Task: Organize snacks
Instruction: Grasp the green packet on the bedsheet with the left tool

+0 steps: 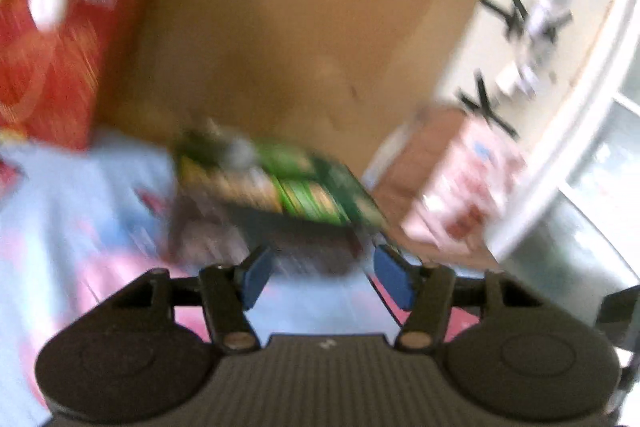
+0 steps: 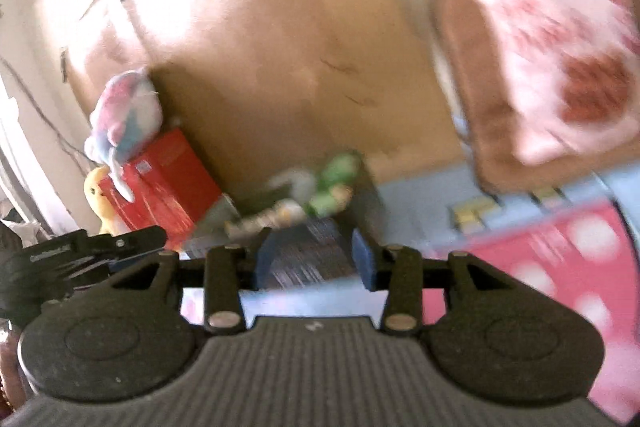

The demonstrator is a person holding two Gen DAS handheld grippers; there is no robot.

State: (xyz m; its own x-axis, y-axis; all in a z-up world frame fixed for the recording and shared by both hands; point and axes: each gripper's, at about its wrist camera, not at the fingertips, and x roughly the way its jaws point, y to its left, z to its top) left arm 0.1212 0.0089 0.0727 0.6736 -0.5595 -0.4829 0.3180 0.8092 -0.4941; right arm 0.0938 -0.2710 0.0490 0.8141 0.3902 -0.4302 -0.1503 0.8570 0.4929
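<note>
Both views are blurred by motion. A dark snack box with a green printed top [image 1: 288, 187] lies on a pale blue and pink surface, in front of a brown cardboard wall [image 1: 312, 27]. My left gripper [image 1: 325, 275] is just short of the box's near end. Its blue pads [image 1: 256, 277] stand apart and do not press on the box. In the right wrist view the same box [image 2: 316, 227] reaches in between the pads of my right gripper [image 2: 315, 261]. Those pads stand apart too, and I see no grip on the box.
A red box [image 1: 60, 59] [image 2: 168, 183] stands at the left with a pink and blue plush toy [image 2: 124, 115] on it and a yellow plush [image 2: 98, 195] beside it. A pink snack pack [image 1: 460, 179] [image 2: 560, 47] stands on the right. A pink dotted sheet [image 2: 560, 267] lies below it.
</note>
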